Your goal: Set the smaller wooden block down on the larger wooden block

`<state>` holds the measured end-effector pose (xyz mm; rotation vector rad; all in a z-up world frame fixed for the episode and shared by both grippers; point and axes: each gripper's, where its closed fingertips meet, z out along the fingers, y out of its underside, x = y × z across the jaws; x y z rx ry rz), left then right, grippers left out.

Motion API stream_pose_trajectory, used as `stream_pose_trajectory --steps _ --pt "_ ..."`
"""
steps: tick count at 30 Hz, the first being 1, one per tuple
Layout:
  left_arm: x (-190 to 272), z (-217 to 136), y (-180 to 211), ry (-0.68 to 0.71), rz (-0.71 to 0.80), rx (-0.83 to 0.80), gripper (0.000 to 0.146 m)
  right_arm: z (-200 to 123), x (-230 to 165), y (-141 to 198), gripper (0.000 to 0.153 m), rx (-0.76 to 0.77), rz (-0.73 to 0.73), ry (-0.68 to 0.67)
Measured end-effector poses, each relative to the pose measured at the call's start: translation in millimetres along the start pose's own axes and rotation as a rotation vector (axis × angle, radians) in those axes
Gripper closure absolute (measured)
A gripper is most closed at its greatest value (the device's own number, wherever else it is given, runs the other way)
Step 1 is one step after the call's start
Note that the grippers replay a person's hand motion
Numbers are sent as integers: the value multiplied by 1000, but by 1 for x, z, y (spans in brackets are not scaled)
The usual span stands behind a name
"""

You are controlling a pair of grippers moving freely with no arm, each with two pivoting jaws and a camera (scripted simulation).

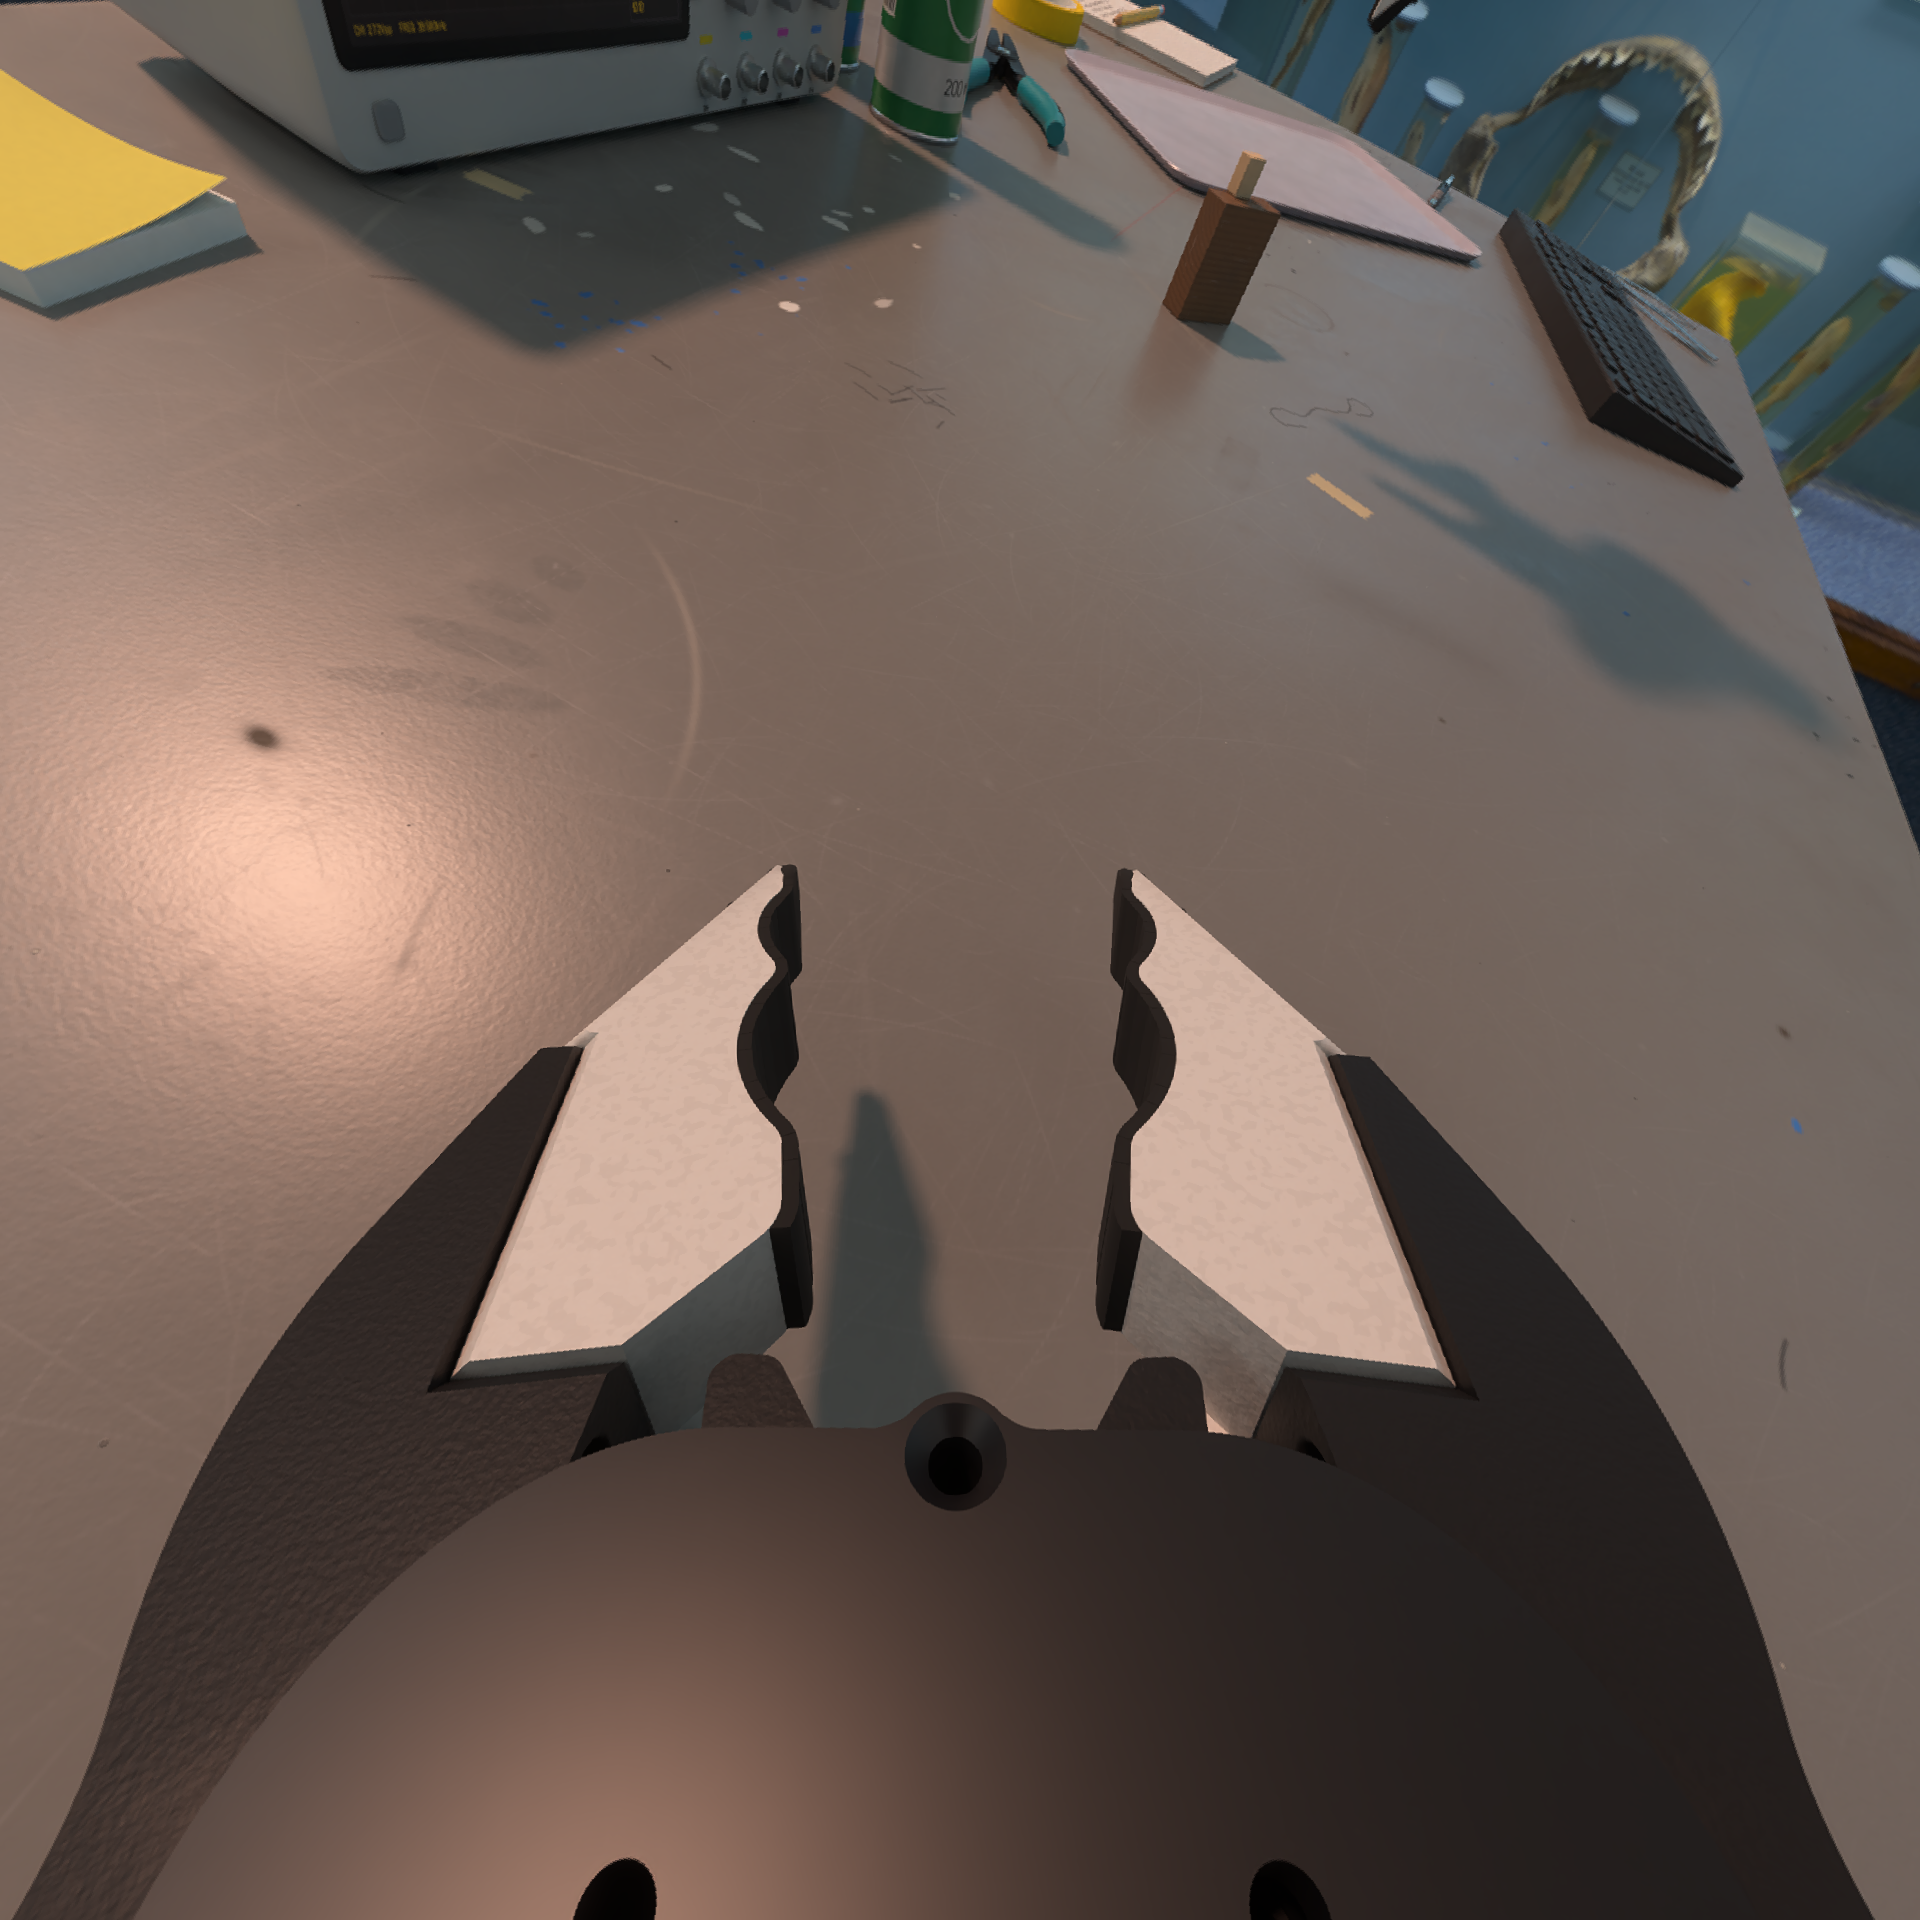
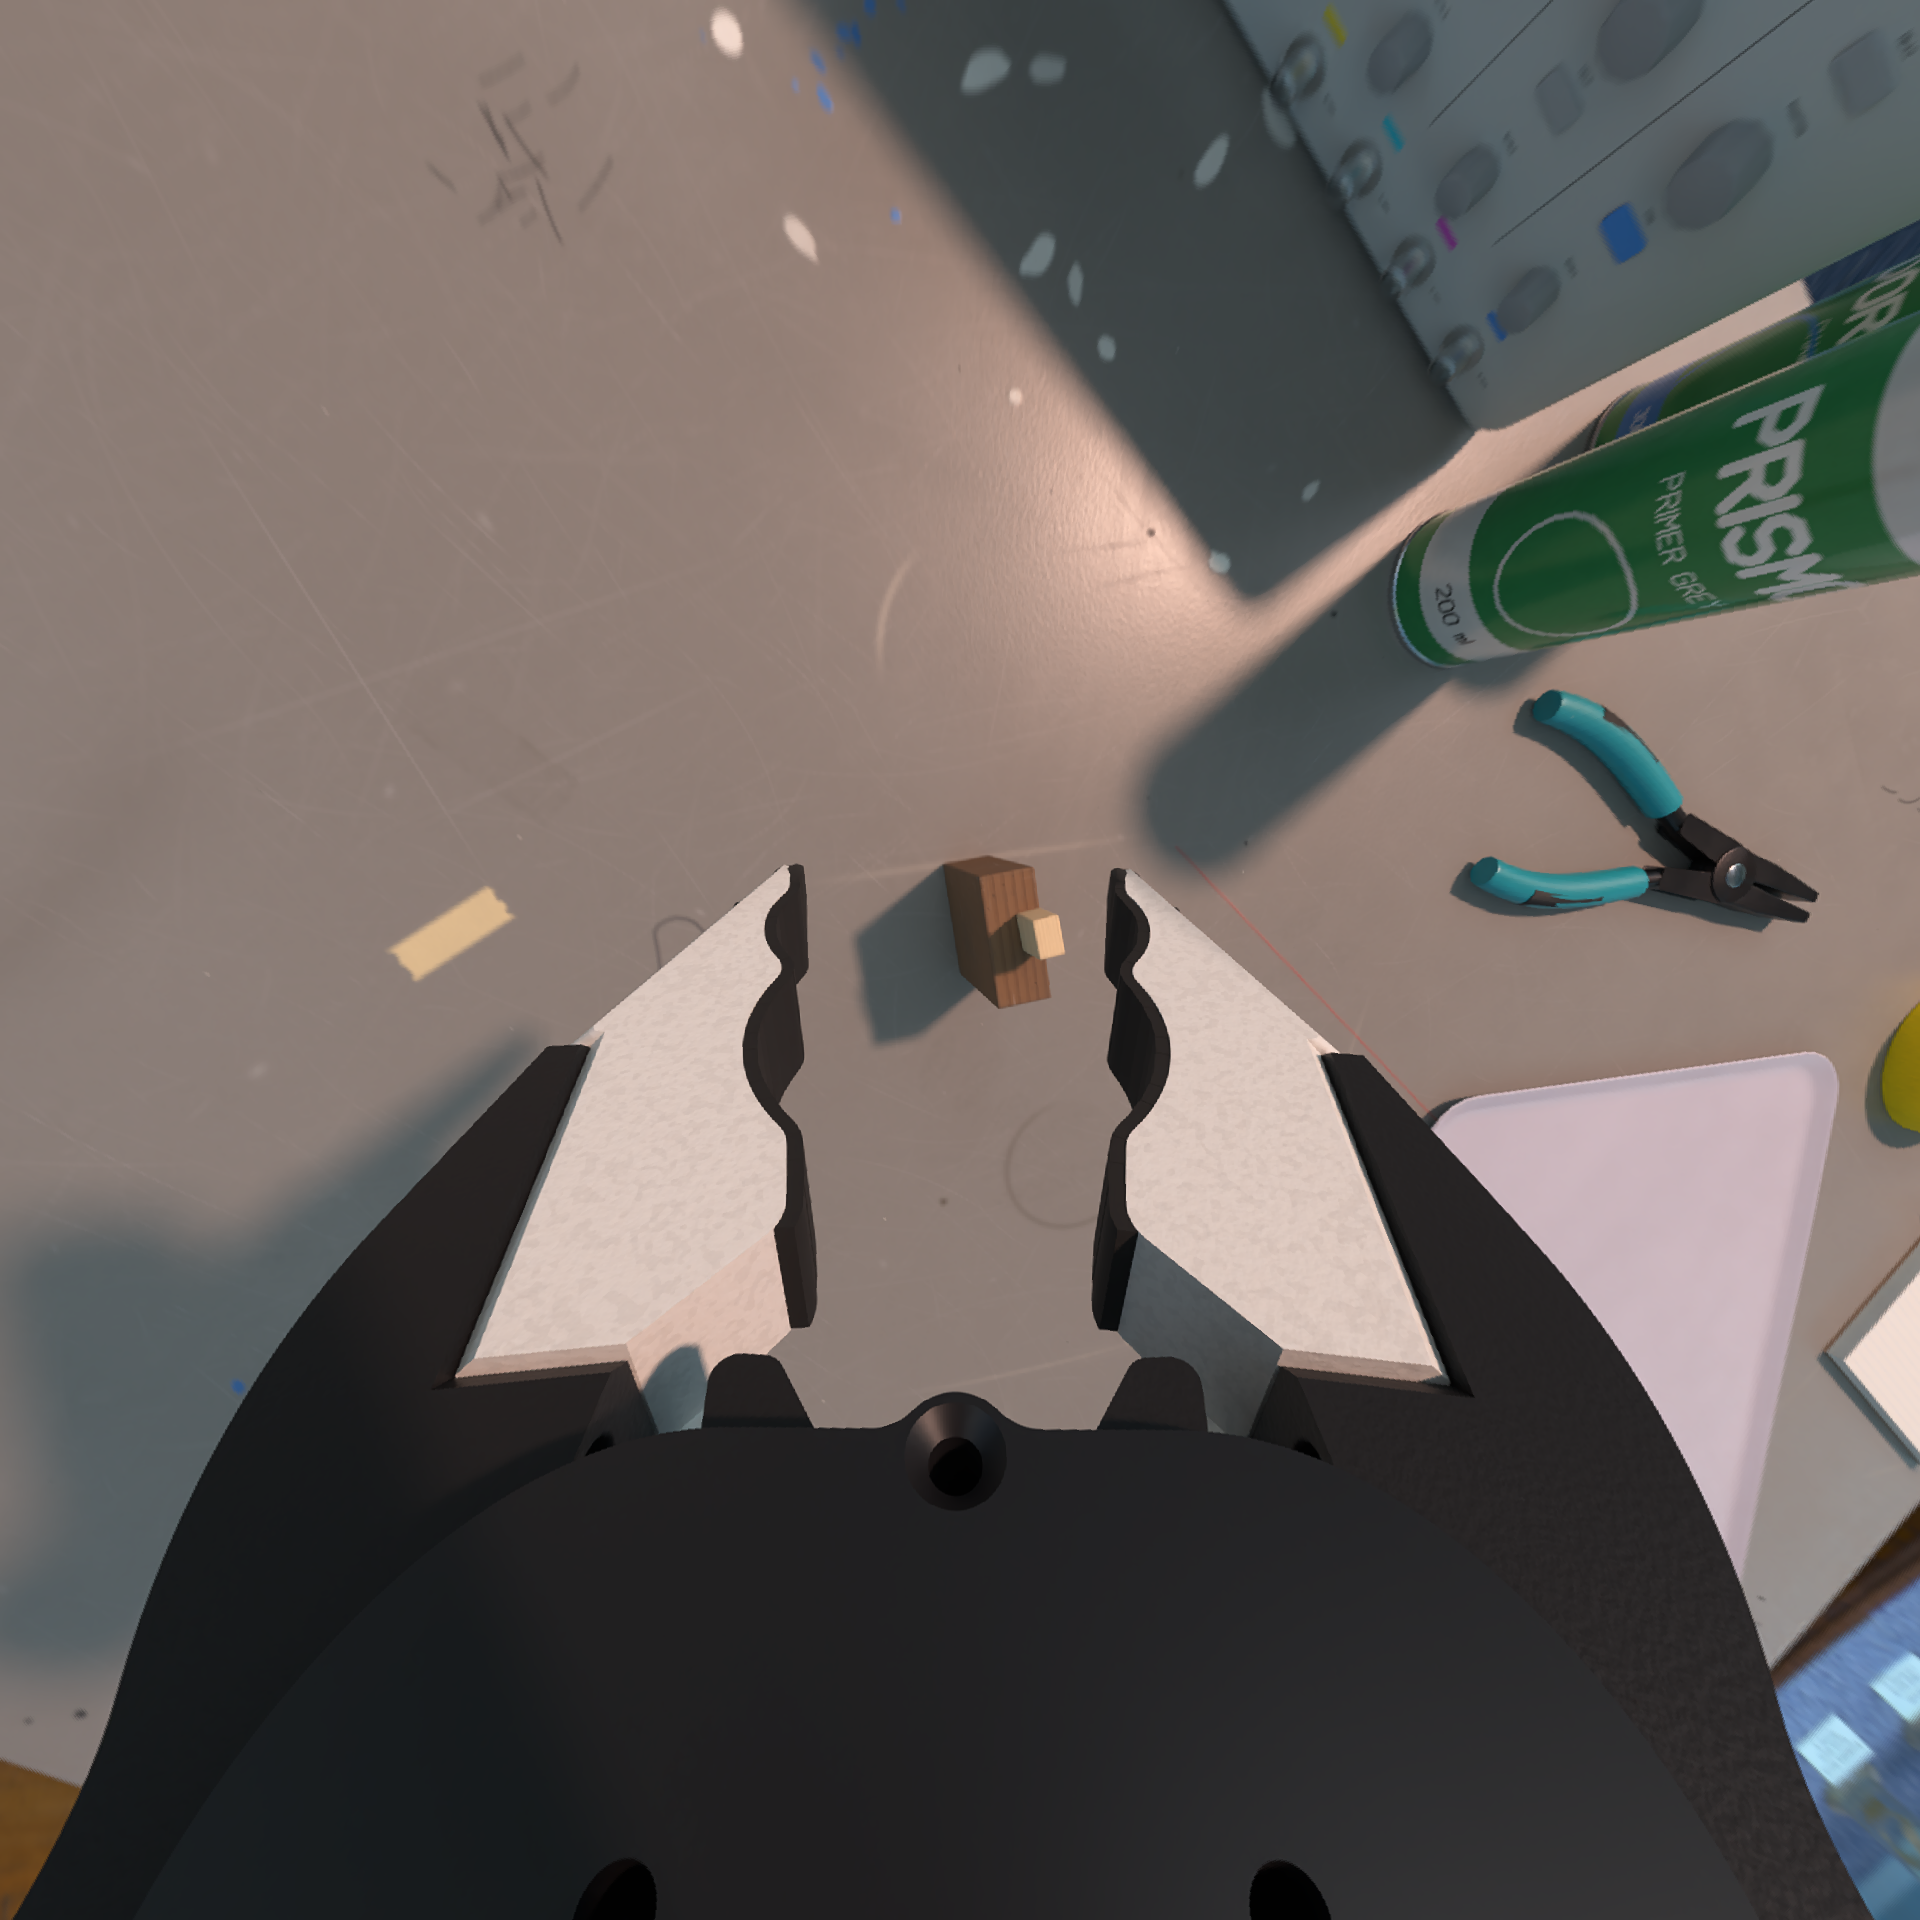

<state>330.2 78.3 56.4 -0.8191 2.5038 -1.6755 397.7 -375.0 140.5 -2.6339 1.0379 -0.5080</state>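
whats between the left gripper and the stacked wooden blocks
Only bare table: the left wrist view shows a scuffed, empty stretch from the left gripper to the larger wooden block, which carries the smaller wooden block.

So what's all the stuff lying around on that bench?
Larger dark brown wooden block: one, upright on the table.
Smaller pale wooden block: one, on top of it.
Grey table: one, scuffed.
Green spray can: one, near the instrument.
Teal-handled pliers: one, beside the can.
White bench instrument: one, far edge.
Pink tray: one, behind the blocks.
Black keyboard: one, right edge.
Yellow notepad: one, far left.
Left gripper: open, empty.
Right gripper: open, above the blocks.
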Motion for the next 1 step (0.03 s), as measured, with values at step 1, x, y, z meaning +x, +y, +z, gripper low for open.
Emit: stream_pose_trajectory --steps 1 --pt "0 0 0 0 1 0 86 -3 -1 -2 94 19 10 5"
